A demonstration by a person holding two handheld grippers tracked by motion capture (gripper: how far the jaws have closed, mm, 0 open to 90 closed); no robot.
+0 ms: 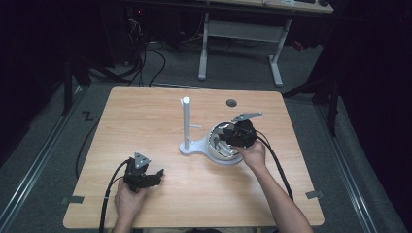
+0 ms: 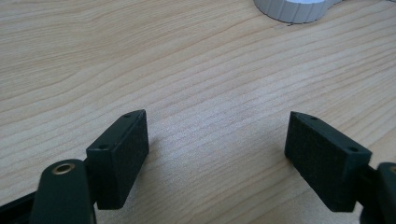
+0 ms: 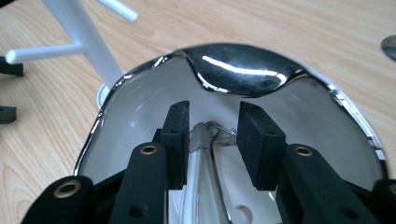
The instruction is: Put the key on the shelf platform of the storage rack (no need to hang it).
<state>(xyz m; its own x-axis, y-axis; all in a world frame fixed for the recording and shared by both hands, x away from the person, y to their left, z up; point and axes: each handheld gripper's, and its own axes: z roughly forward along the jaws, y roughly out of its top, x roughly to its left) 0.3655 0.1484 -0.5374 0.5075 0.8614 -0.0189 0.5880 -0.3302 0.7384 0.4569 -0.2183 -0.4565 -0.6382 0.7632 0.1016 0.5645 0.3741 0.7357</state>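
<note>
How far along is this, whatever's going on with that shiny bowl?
Nothing looks finished. In hand: the right gripper is down inside the shiny bowl, jaws either side of a thin metal piece, not visibly closed on it. The left gripper sits open over bare table. Lifting anything out remains.

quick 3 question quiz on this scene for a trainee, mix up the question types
1. True or false: the left gripper is open over bare table.
2. Where do the right gripper jaws reach?
A. into the shiny bowl
B. around the white stand
C. flat on the table
3. Fill in: between the right gripper's jaws lies a thin ___ utensil handle, not yet clamped.

Key: 1 true. 2 A. 3 metal; the jaws stand apart on either side of it, and the view does not show what kind of utensil it is.
</note>
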